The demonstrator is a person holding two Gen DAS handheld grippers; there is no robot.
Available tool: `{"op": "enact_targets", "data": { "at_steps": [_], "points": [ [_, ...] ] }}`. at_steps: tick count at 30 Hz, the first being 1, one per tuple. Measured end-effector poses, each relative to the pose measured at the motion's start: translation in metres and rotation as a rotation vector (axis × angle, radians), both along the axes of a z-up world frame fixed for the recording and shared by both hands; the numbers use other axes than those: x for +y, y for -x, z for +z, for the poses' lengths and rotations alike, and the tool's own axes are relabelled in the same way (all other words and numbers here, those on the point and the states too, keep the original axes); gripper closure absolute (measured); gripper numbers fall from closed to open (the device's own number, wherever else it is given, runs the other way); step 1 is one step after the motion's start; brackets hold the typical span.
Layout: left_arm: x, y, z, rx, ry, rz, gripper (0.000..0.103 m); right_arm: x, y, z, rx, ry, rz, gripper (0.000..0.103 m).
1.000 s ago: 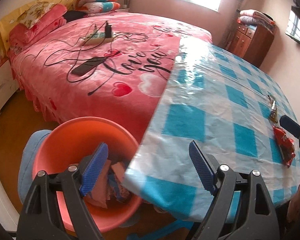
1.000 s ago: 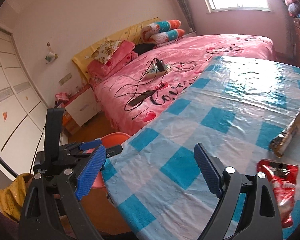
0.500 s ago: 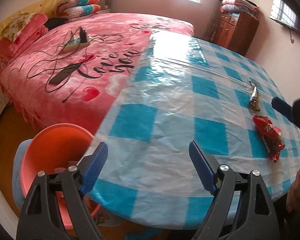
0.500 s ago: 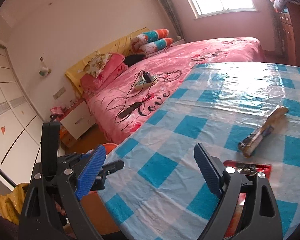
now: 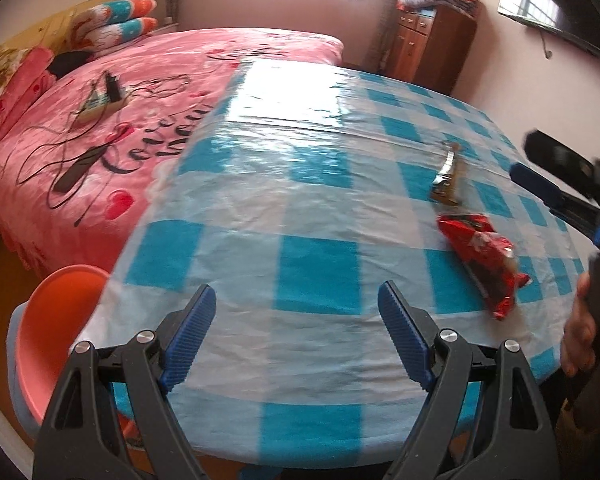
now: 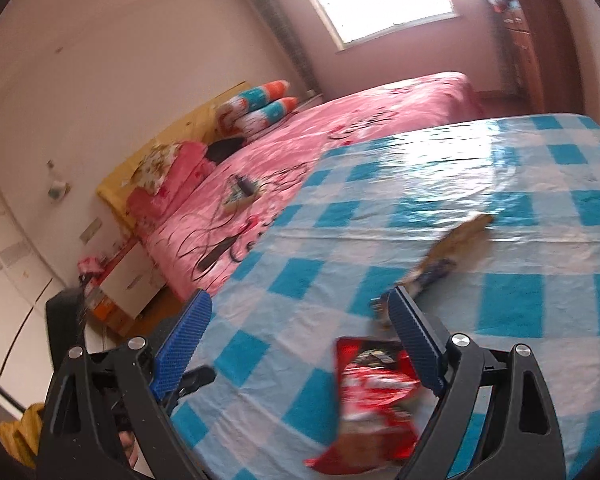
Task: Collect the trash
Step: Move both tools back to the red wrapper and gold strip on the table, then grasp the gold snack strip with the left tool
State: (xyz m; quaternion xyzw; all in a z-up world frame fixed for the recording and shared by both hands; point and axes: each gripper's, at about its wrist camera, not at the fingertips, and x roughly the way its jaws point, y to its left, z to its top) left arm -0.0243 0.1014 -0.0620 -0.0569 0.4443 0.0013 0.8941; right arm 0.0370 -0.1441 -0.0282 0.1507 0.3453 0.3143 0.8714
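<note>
I see my left gripper (image 5: 296, 336) over the near edge of the blue-and-white checked plastic tabletop (image 5: 316, 208), jaws apart with nothing between them. My right gripper (image 6: 300, 344) also has its jaws apart; the crumpled red foil snack wrapper (image 6: 374, 396) lies on the tabletop just below and between them, not gripped. Just beyond it lies a narrow brown-and-gold wrapper (image 6: 444, 256). In the left view the red wrapper (image 5: 482, 258) sits near the right edge. An orange plastic basin (image 5: 56, 328) stands low at the near left, beside the pink bed (image 5: 140, 112).
</note>
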Motion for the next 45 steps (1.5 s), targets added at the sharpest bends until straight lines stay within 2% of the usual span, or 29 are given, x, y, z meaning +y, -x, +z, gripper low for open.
{"op": "enact_targets", "data": {
  "at_steps": [8, 14, 22, 28, 32, 37, 39, 43, 45],
  "points": [
    [-0.053, -0.010, 0.003, 0.013, 0.031, -0.137, 0.019, -0.055, -0.029, -0.017, 0.057, 0.023, -0.155, 0.014],
    [-0.088, -0.026, 0.012, -0.001, 0.027, -0.225, 0.019, -0.086, -0.043, -0.025, 0.097, -0.002, -0.207, 0.014],
    [-0.132, -0.096, 0.018, 0.015, 0.009, -0.342, 0.019, -0.119, -0.047, -0.025, 0.110, -0.047, -0.253, 0.014],
    [-0.152, -0.153, 0.009, 0.038, -0.028, -0.330, 0.019, -0.134, -0.045, -0.025, 0.113, -0.051, -0.274, 0.014],
    [-0.162, -0.173, 0.004, 0.033, -0.069, -0.334, 0.020, -0.140, -0.044, -0.027, 0.128, -0.063, -0.273, 0.014],
    [-0.174, -0.189, 0.001, 0.020, -0.114, -0.345, 0.029, -0.145, -0.044, -0.029, 0.136, -0.068, -0.277, 0.014],
    [-0.177, -0.196, -0.002, 0.030, -0.116, -0.342, 0.039, -0.146, -0.045, -0.031, 0.146, -0.070, -0.279, 0.014],
    [-0.180, -0.204, -0.006, 0.040, -0.119, -0.341, 0.048, -0.149, -0.047, -0.033, 0.155, -0.079, -0.278, 0.014],
    [-0.183, -0.207, -0.008, 0.051, -0.118, -0.349, 0.058, -0.149, -0.047, -0.034, 0.159, -0.081, -0.276, 0.014]
  ]
}}
